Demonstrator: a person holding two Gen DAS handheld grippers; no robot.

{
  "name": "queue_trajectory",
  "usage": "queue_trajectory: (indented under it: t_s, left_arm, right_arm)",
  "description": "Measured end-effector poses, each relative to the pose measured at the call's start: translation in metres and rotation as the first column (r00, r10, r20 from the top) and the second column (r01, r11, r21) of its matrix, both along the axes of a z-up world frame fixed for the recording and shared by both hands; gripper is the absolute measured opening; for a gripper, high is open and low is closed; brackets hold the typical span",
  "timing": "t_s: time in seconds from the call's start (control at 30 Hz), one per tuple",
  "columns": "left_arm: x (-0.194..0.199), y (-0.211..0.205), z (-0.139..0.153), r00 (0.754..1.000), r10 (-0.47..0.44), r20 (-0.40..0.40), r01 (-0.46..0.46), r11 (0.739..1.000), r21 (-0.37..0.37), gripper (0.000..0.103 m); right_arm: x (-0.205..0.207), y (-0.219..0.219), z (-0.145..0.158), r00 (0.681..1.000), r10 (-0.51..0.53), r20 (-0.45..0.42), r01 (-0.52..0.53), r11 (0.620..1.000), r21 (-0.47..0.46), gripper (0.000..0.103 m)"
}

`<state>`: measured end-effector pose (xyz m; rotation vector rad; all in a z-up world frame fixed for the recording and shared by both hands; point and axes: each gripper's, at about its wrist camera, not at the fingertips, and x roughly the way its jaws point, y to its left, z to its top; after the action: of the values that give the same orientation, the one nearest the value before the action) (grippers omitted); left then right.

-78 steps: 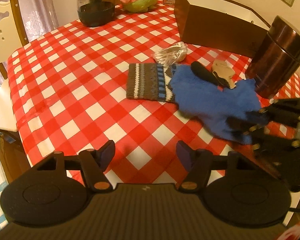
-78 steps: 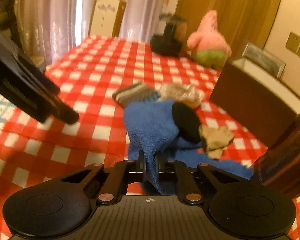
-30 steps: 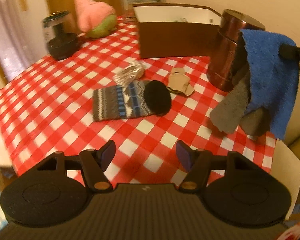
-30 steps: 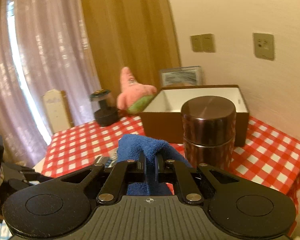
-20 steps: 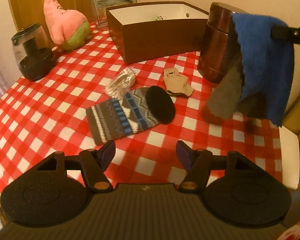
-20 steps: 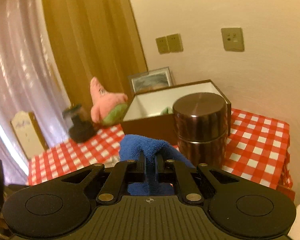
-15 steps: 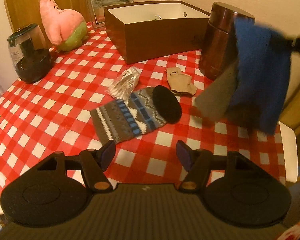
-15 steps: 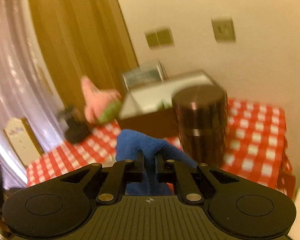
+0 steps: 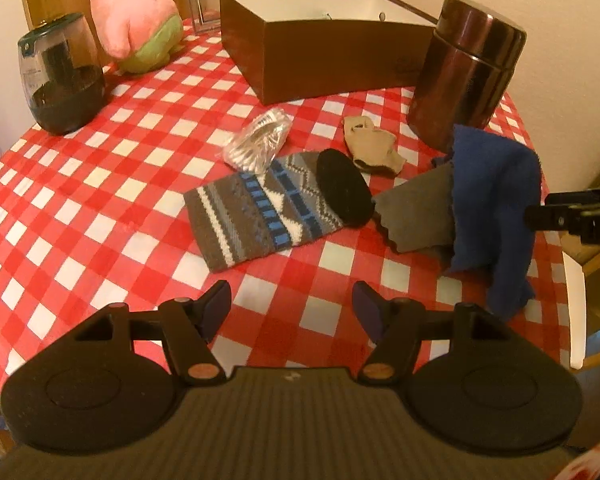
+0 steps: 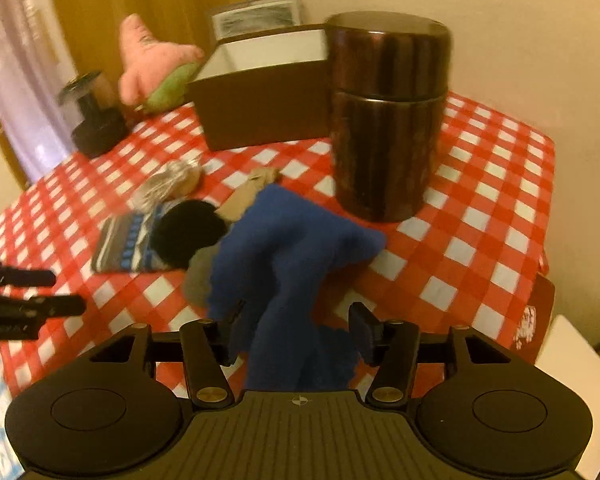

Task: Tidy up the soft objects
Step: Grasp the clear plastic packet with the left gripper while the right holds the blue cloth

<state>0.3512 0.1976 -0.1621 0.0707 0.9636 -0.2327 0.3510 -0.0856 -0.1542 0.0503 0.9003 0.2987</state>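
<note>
A blue cloth [image 9: 496, 200] with a grey cloth [image 9: 416, 208] under it lies heaped near the table's right edge, next to the brown canister [image 9: 466, 68]. My right gripper [image 10: 296, 332] is open; the blue cloth [image 10: 288, 256] lies between its spread fingers, released. A striped knit sock [image 9: 260, 212], a black pad [image 9: 342, 188] and a beige piece [image 9: 370, 146] lie mid-table. My left gripper [image 9: 292, 306] is open and empty, above the table's near edge. The open brown box [image 9: 320, 48] stands at the back.
A pink plush [image 9: 138, 32] and a dark glass jar [image 9: 62, 76] stand at the back left. A clear plastic bag [image 9: 260, 140] lies by the sock. The right gripper's fingers [image 9: 576, 216] show at the right edge. The table edge is close on the right.
My right gripper carried the blue and grey cloths in the air, came down to the table by the canister and opened, letting them go. My left gripper stayed open.
</note>
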Motion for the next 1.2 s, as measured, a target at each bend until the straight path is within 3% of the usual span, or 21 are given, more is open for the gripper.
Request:
queue_trajectory:
  t_s: [0.13, 0.27, 0.33, 0.37, 0.57, 0.83, 1.0, 1.2]
  left_arm:
    - [0.001, -0.005, -0.002, 1.0, 0.01, -0.013, -0.01, 1.0, 0.0, 0.063]
    - [0.001, -0.01, -0.003, 1.0, 0.007, -0.011, -0.007, 1.0, 0.007, 0.063]
    - [0.002, -0.012, -0.003, 1.0, 0.008, -0.013, -0.008, 1.0, 0.01, 0.063]
    - [0.002, -0.012, -0.003, 1.0, 0.007, -0.012, -0.007, 1.0, 0.011, 0.063]
    - [0.006, -0.019, -0.003, 1.0, -0.009, 0.004, 0.009, 1.0, 0.02, 0.063]
    - [0.028, -0.018, 0.004, 0.998, -0.017, 0.055, 0.014, 0.998, 0.055, 0.063]
    - [0.051, -0.009, 0.007, 0.996, -0.022, 0.081, 0.014, 0.996, 0.09, 0.056]
    - [0.086, -0.008, 0.003, 0.993, -0.04, 0.108, 0.026, 0.992, 0.121, 0.056]
  right_arm:
    - [-0.002, 0.019, -0.016, 0.998, 0.056, 0.004, -0.056, 0.995, -0.085, 0.055]
    - [0.005, 0.028, -0.033, 0.998, 0.061, -0.013, -0.062, 0.993, -0.098, 0.054]
    - [0.007, 0.029, -0.039, 0.998, 0.057, -0.016, -0.059, 0.992, -0.107, 0.036]
    - [0.007, 0.028, -0.039, 0.998, 0.062, -0.016, -0.063, 0.992, -0.108, 0.004]
    - [-0.003, 0.008, -0.003, 0.991, 0.042, 0.131, -0.036, 0.998, -0.049, 0.005]
    - [-0.003, -0.012, 0.047, 0.957, -0.048, 0.288, 0.039, 0.999, 0.038, 0.005]
    - [0.013, -0.021, 0.064, 0.937, -0.098, 0.335, 0.078, 0.994, 0.072, 0.005]
    - [0.036, -0.023, 0.071, 0.928, -0.116, 0.355, 0.094, 0.993, 0.078, 0.005]
